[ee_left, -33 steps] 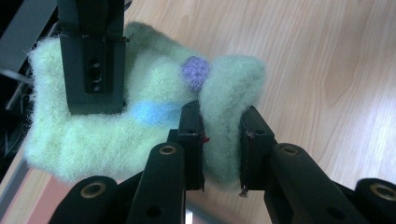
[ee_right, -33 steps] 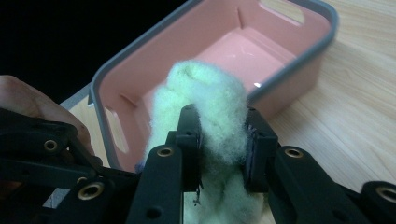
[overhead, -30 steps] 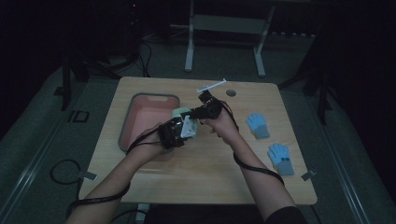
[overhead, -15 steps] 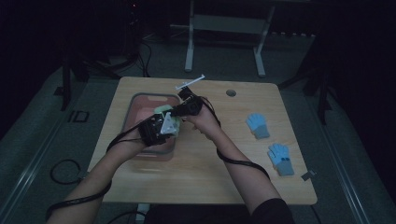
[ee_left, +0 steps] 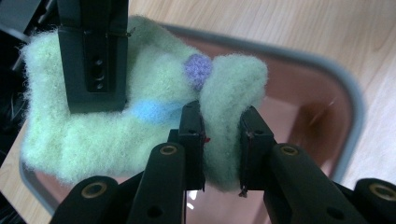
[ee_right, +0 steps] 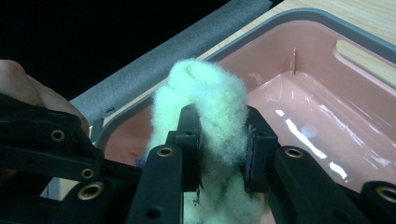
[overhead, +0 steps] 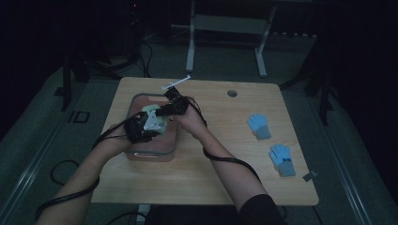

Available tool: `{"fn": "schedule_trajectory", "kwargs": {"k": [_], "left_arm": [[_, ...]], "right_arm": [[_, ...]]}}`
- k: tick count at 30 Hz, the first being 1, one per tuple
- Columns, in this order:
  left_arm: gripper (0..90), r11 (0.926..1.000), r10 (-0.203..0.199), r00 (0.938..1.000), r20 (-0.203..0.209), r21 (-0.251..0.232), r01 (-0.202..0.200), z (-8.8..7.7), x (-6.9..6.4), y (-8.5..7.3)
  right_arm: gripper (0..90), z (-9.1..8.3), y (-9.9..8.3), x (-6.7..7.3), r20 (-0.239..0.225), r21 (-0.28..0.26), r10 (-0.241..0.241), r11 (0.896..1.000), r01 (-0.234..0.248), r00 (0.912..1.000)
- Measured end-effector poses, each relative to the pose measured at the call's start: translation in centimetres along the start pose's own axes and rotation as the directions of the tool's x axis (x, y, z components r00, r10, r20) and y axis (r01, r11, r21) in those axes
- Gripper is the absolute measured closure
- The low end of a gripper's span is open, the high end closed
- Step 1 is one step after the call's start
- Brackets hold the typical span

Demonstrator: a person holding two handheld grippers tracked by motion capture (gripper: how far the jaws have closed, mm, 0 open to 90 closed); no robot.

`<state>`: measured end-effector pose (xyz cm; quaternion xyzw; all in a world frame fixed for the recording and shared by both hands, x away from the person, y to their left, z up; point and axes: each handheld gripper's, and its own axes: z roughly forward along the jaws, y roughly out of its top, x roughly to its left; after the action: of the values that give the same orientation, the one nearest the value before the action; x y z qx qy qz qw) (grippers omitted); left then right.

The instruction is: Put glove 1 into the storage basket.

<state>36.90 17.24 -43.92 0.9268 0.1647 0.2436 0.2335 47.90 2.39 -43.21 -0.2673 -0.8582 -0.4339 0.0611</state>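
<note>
Room: pretty dark, grey floor (overhead: 42,140) all round, a metal stand (overhead: 225,42) at 12 o'clock.
Table: light wood table (overhead: 206,183), small round hole near its far edge.
Tub: pink tub (overhead: 155,152) at the table's 9 o'clock side.
Gloves: two blue gloves (overhead: 270,143) lying at 3 o'clock, well apart from the tub.
Fuzzy thing: pale green fuzzy glove (ee_left: 107,135) held over the tub.
Left gripper: left gripper (ee_left: 222,147) clamped on one end of it.
Right gripper: right gripper (ee_right: 222,149) pinching the other end.
</note>
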Motion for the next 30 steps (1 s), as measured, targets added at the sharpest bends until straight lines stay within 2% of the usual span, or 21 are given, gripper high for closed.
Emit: {"fn": "schedule_trajectory", "kwargs": {"k": [4, 10, 12, 15, 16, 17, 18, 19, 22, 25, 28, 29, 30], "left_arm": [[74.9, 0.9996, 0.003, 0.9998, 0.020, 0.029, -0.003, 1.5, 0.6, -0.9], [74.9, 0.9969, -0.008, 0.9982, 0.060, 0.078, 0.003, 3.7, 1.1, -1.2], [74.9, 0.9958, -0.021, 0.9969, 0.075, 0.090, 0.014, 4.2, 1.3, -1.2], [74.7, 0.9897, -0.028, 0.9939, 0.106, 0.143, 0.012, 5.4, 1.6, -1.1], [74.7, 0.9897, -0.028, 0.9939, 0.106, 0.143, 0.012, 5.4, 1.6, -1.1], [74.7, 0.9842, -0.035, 0.9921, 0.121, 0.177, 0.013, 6.2, 1.7, -1.1], [74.5, 0.9815, -0.051, 0.9900, 0.131, 0.190, 0.025, 6.6, 1.8, -1.1], [74.4, 0.9791, -0.044, 0.9900, 0.134, 0.202, 0.016, 6.9, 1.8, -1.1], [73.2, 0.9762, -0.055, 0.9879, 0.145, 0.216, 0.023, 7.3, 1.8, -1.0], [69.0, 0.9765, -0.076, 0.9852, 0.153, 0.211, 0.043, 7.2, 1.9, -0.8], [55.9, 0.9813, -0.110, 0.9848, 0.134, 0.172, 0.086, 6.5, 2.0, -1.0], [51.5, 0.9813, -0.110, 0.9848, 0.134, 0.172, 0.086, 6.5, 2.0, -1.0], [51.5, 0.9812, -0.131, 0.9842, 0.119, 0.158, 0.111, 6.1, 2.0, -1.1]], "right_arm": [[72.3, 1.6, -0.4, -0.8, 0.007, -0.003, 0.033, 0.999, -0.033, 0.9994], [72.0, 3.4, -1.0, -2.0, 0.032, 0.042, 0.055, 0.998, -0.057, 0.9980], [69.4, 3.7, -1.2, -2.4, 0.044, 0.047, 0.063, 0.997, -0.065, 0.9970], [61.9, 3.8, -1.5, -3.0, 0.068, 0.066, 0.080, 0.994, -0.085, 0.9945], [61.9, 3.8, -1.5, -3.0, 0.068, 0.066, 0.080, 0.994, -0.085, 0.9945], [59.8, 3.7, -1.7, -3.2, 0.074, 0.070, 0.086, 0.993, -0.091, 0.9936], [56.2, 3.2, -2.2, -3.7, 0.080, 0.070, 0.099, 0.992, -0.105, 0.9919], [54.1, 2.9, -2.4, -3.8, 0.081, 0.071, 0.100, 0.992, -0.106, 0.9917], [48.8, 1.9, -2.9, -4.2, 0.085, 0.066, 0.100, 0.992, -0.106, 0.9913], [43.7, 0.8, -3.2, -4.2, 0.086, 0.055, 0.092, 0.994, -0.097, 0.9920], [37.3, -0.7, -3.3, -4.0, 0.068, 0.034, 0.082, 0.996, -0.085, 0.9943], [37.3, -0.7, -3.3, -4.0, 0.068, 0.034, 0.082, 0.996, -0.085, 0.9943], [35.3, -1.2, -3.4, -3.9, 0.054, 0.030, 0.076, 0.997, -0.078, 0.9956]]}}
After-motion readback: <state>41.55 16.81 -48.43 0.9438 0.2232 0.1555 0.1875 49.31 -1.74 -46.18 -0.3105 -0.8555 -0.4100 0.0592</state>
